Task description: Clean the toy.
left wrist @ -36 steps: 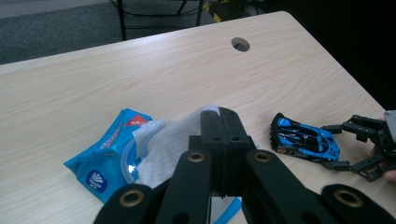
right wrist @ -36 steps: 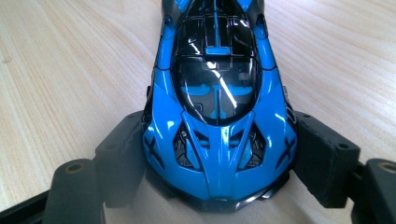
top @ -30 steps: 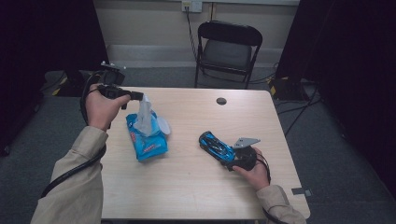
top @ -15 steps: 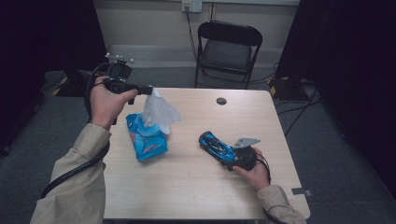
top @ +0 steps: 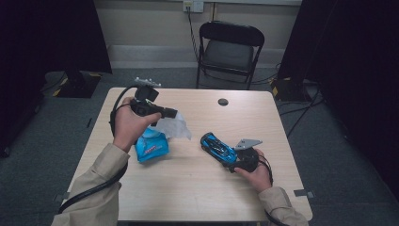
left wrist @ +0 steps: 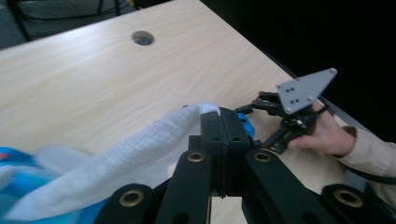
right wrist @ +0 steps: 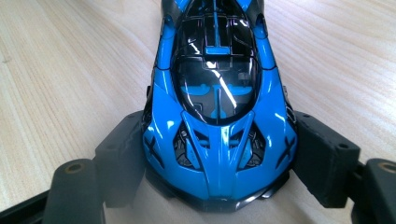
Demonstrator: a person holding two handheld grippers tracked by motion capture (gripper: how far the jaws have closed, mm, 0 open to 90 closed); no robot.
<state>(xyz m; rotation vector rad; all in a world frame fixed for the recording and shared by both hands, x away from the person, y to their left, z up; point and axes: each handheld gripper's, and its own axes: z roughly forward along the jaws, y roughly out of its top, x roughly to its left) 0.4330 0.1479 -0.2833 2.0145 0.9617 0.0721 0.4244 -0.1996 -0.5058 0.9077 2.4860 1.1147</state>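
With the left gripper (left wrist: pixel 223 140) clamped on a white wet wipe (top: pixel 173 127) drawn from the blue packet (top: pixel 150 147) at table left, the packet could lift, while the right gripper (right wrist: pixel 219 163) grips the blue toy car (top: pixel 217 147) near right.

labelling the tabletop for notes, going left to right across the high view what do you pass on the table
left gripper pinching a white wipe → blue wipes pack just below it → blue toy car → right gripper holding the car's near end. The dark round hole sits farther back, roughly above the car.
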